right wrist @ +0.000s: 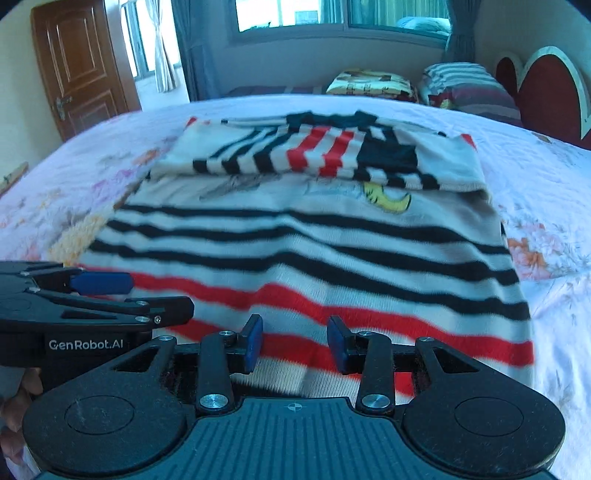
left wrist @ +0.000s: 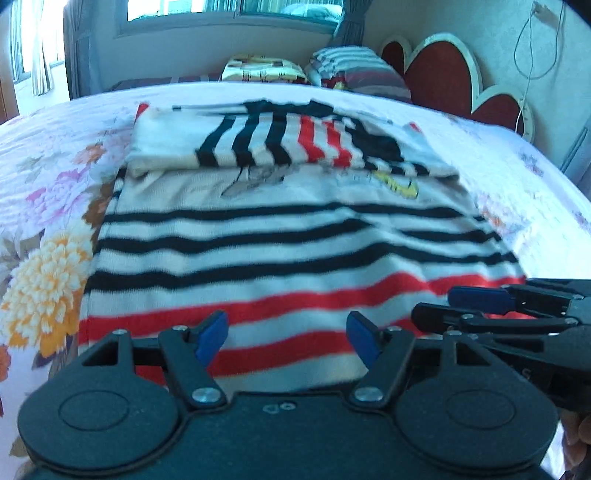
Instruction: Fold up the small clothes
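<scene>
Left wrist view: a striped sweater (left wrist: pixel 280 236) lies flat on the bed (left wrist: pixel 48 177), whose cover is printed with flowers; its far part is folded over toward the camera. The left claw (left wrist: pixel 286 341) hangs over the near red-striped hem, spread apart, nothing between its blue pads. The right claw (left wrist: pixel 469 308) enters from the right, low over the hem. Beyond are two pillows (left wrist: pixel 321 72), a red headboard (left wrist: pixel 447 74), a window (left wrist: pixel 236 11) and curtains.

Right wrist view: the right claw (right wrist: pixel 295 345) stands parted over the same hem, gripping nothing. A wooden door (right wrist: pixel 81 66) stands far left.
</scene>
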A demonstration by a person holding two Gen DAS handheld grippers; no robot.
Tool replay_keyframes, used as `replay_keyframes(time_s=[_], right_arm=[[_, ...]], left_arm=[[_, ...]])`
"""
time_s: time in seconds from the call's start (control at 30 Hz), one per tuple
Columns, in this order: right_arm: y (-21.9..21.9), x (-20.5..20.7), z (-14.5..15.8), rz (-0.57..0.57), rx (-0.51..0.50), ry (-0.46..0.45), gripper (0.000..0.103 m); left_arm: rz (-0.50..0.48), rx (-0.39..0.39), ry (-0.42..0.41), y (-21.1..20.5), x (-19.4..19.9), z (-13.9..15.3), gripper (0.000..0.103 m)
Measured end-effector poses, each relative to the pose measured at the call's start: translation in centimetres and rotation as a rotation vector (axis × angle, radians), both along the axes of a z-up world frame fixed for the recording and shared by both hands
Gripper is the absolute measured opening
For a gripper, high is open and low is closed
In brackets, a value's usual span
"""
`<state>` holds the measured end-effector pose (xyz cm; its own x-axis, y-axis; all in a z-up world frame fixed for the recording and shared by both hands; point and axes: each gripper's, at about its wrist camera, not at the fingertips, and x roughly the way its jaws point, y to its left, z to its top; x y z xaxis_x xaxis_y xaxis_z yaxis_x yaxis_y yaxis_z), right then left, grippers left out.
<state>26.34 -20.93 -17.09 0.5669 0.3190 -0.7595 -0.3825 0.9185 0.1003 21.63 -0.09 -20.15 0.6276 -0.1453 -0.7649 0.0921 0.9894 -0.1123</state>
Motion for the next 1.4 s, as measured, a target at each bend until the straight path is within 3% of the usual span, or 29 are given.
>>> replay_keyframes(time_s=[0.13, 0.33, 0.5, 0.73, 0.9, 1.03, 1.4], right_arm=[[-1.9, -2.0, -0.8, -0.024, -0.037, -0.023, 0.039], [-5.9, -4.4, -0.6, -0.106, -0.041, -0.021, 0.039], [-6.2, -6.1, -0.2, -0.125, -0.089, -0.039, 0.039], [-5.0, -7.3, 1.6, -0.114, -0.002, -0.058, 0.039], [-4.4, -7.5, 0.1, -0.113, -0.025, -0.011, 0.039], [-5.2, -8.1, -0.1, -0.127, -0.022, -0.016, 0.039], [-10.5, -9.2, 1.6, -0.258, 0.019, -0.027, 0.039]], left_arm=[[-0.041, 0.047, -0.024, 1.0, -2.0, -0.8, 0.069], [-0.063, 0.045, -0.027, 2.8, -4.7, -0.7, 0.069], [-0.065, 0.056, -0.033, 3.3, -6.2, -0.6, 0.069], [-0.024, 0.051, -0.017, 2.5, -7.1, 0.7, 0.074], [-0.021, 0.08, -0.007, 1.7, -7.7, 0.2, 0.083], [-0.025, 0.102, -0.014, 1.6, -8.2, -0.6, 0.083], [0.058, 0.054, -0.025, 4.4, -9.4, 1.0, 0.083]])
